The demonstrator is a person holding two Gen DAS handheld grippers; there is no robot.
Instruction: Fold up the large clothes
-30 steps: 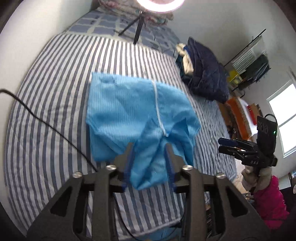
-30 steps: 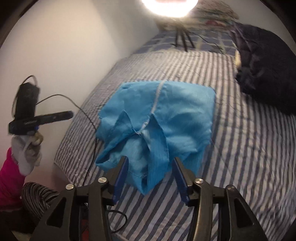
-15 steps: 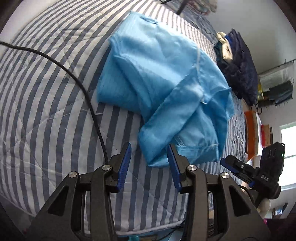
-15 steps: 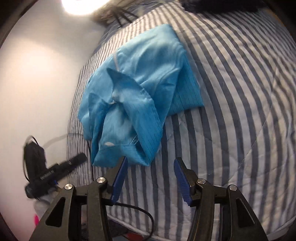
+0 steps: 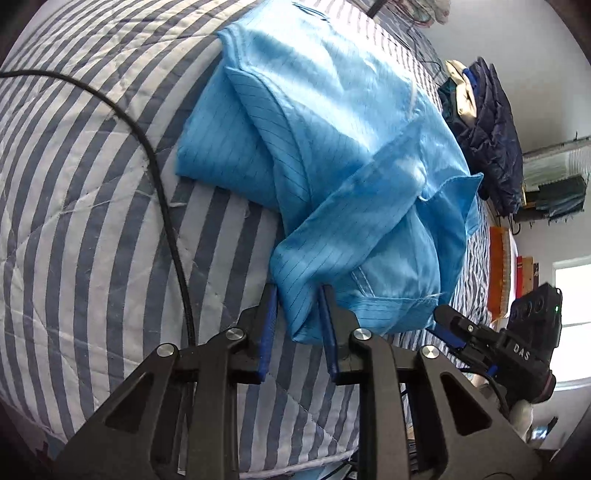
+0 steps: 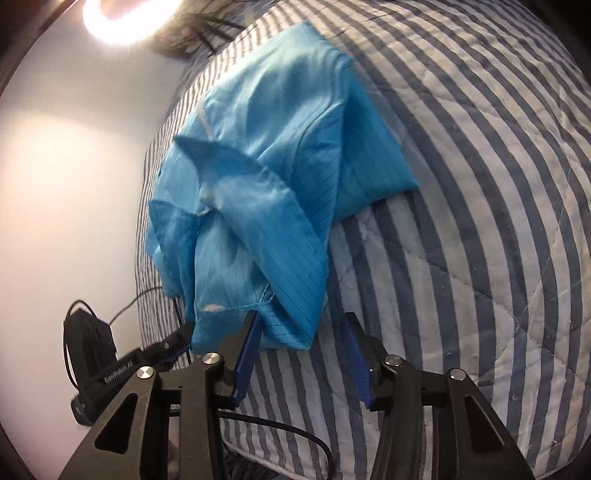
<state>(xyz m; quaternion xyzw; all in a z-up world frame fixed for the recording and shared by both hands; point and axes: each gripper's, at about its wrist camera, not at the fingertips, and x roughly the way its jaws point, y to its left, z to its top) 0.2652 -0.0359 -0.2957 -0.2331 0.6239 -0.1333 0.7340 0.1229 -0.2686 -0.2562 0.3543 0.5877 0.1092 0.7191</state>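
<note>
A blue garment (image 5: 332, 155), part folded, lies on a blue-and-white striped quilt (image 5: 85, 229) that covers a bed, with its near end bunched close to the bed's near edge. Its layers hide what kind of garment it is; a collar-like flap and a pale seam show on top, and fine dark lines run through the cloth. In the left wrist view its far end is cut off by the top of the frame.

The left gripper (image 5: 297, 321) is at the garment's near left corner. Its jaws are closing, with a fold of the blue cloth between the blue pads; whether the pads already press it is hard to make out.

The right gripper (image 6: 301, 343) is at the near right corner. Its jaws are closing too, and stand wider: the cloth's corner lies against the left pad, while the right pad is clear of it, over bare quilt.

A black cable (image 5: 162, 192) crosses the quilt left of the garment and runs off the near edge. A ring light (image 6: 122, 18) glares at the far end of the bed, washing out what stands around it. On the far right of the bed, a dark navy padded jacket (image 5: 495, 133) lies heaped over paler clothes that it mostly hides. Beyond it, shelves and a bright window are too blurred to read.
</note>
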